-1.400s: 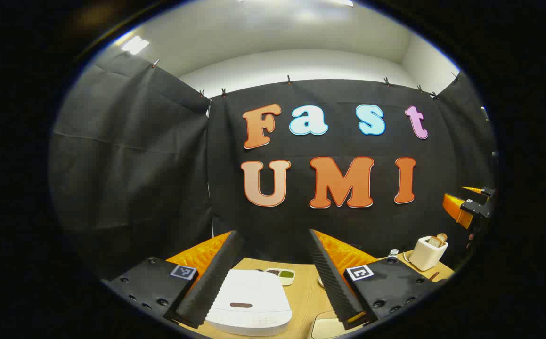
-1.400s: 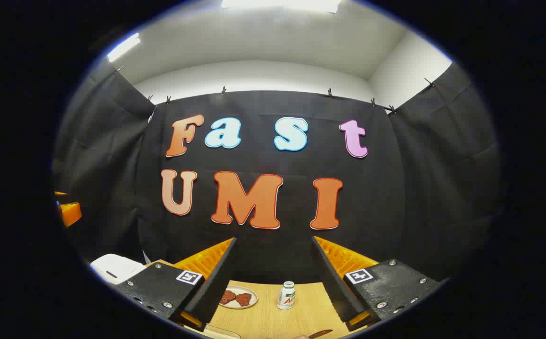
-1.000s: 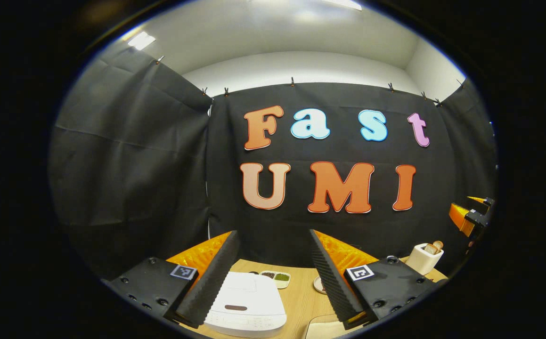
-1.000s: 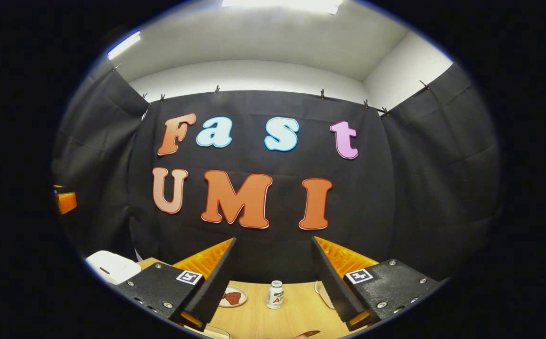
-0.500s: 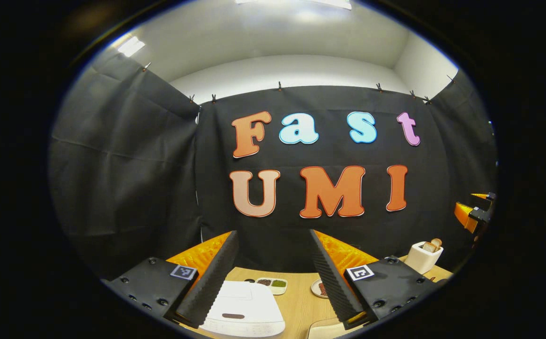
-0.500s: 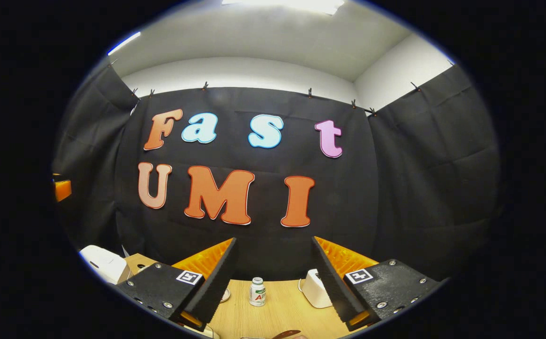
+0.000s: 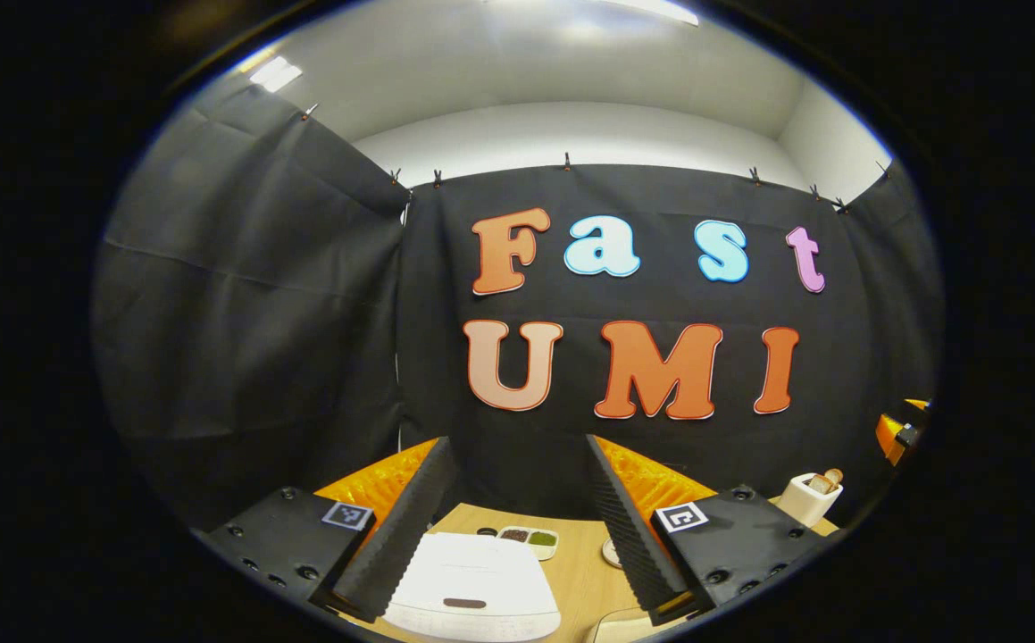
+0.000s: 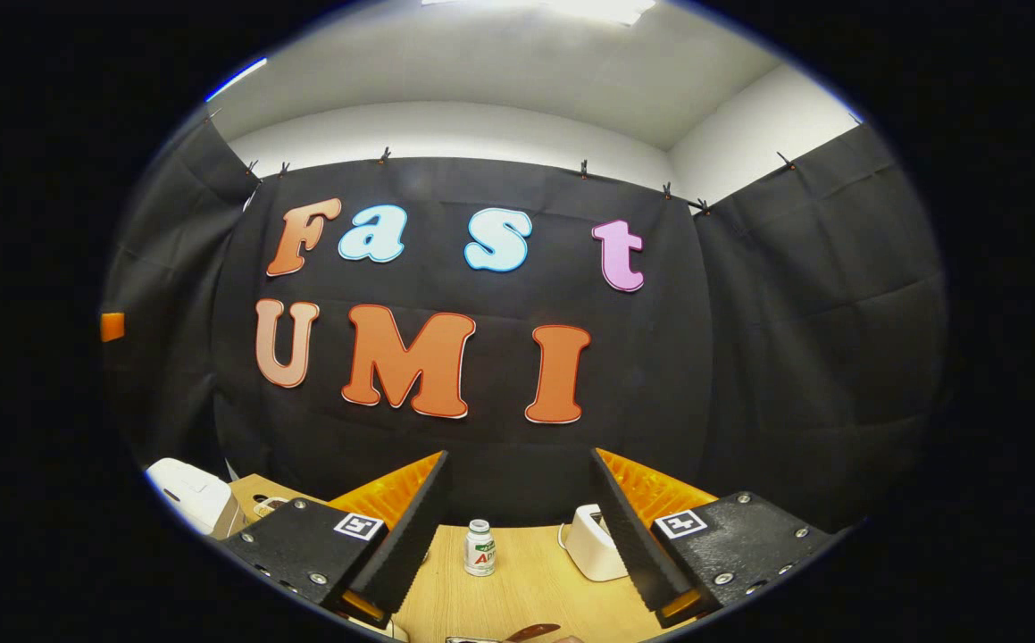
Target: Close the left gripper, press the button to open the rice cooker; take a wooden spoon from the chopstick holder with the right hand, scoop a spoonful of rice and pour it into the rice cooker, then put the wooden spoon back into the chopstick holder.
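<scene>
The left gripper (image 7: 517,527) hangs with its jaws wide apart and nothing between them, above the white rice cooker (image 7: 472,589), whose lid is down, at 6 o'clock. A small sectioned dish (image 7: 528,538) lies beyond it at 12; the chopstick holder (image 7: 808,496) stands near the table's far edge (image 7: 571,521) at 3. The right gripper (image 8: 517,536) is likewise spread and empty, a small bottle (image 8: 479,547) ahead of it.
</scene>
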{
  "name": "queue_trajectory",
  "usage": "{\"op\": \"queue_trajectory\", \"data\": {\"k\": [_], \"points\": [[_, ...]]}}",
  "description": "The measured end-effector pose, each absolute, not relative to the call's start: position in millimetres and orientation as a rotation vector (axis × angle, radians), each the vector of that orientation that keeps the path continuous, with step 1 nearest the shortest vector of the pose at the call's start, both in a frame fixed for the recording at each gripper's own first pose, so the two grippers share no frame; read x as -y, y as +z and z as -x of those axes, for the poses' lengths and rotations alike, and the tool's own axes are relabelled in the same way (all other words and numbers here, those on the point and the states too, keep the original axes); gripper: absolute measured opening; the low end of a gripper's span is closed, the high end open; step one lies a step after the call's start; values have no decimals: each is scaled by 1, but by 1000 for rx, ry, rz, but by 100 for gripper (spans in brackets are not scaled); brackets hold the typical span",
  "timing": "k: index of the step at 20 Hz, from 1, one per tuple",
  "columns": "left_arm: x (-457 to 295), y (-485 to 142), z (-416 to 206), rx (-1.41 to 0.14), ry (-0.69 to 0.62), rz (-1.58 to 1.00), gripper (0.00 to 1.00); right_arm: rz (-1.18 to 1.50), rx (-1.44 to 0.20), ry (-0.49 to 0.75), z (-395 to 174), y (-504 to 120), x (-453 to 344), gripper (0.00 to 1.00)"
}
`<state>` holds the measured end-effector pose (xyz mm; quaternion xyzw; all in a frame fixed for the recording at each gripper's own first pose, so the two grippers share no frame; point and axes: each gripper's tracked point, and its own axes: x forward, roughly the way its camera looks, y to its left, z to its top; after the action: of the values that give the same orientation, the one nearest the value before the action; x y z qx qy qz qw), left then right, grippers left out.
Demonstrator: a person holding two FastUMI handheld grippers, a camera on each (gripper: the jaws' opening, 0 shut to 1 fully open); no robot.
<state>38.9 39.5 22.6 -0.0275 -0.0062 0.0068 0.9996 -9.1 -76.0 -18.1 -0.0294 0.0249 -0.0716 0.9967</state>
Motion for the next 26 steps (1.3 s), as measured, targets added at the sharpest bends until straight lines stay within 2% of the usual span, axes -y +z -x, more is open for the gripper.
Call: {"op": "queue_trajectory", "data": {"k": [3,4,6,8,9,12,16,19,26], "points": [[-53,15,-36,-26,32,45,100,49,-73,-149,9,-27,77,95],[-57,7,-38,-41,42,40,96,47,-82,-149,10,-30,78,95],[-64,-8,-38,-94,52,39,63,47,-96,-152,11,-35,80,95],[-68,-30,-44,-162,62,47,23,45,-106,-158,12,-38,81,95],[-62,-39,-46,-202,37,63,8,41,-111,-160,14,-40,82,95],[-61,-67,-50,-303,-4,108,4,45,-119,-167,17,-41,85,95],[-67,-120,-61,-504,7,196,4,54,-125,-187,25,-43,92,95],[-61,-164,-60,-665,-33,250,3,62,-141,-205,32,-48,98,95],[-65,-250,-58,-895,-35,358,5,58,-197,-272,55,-65,123,95]]}}
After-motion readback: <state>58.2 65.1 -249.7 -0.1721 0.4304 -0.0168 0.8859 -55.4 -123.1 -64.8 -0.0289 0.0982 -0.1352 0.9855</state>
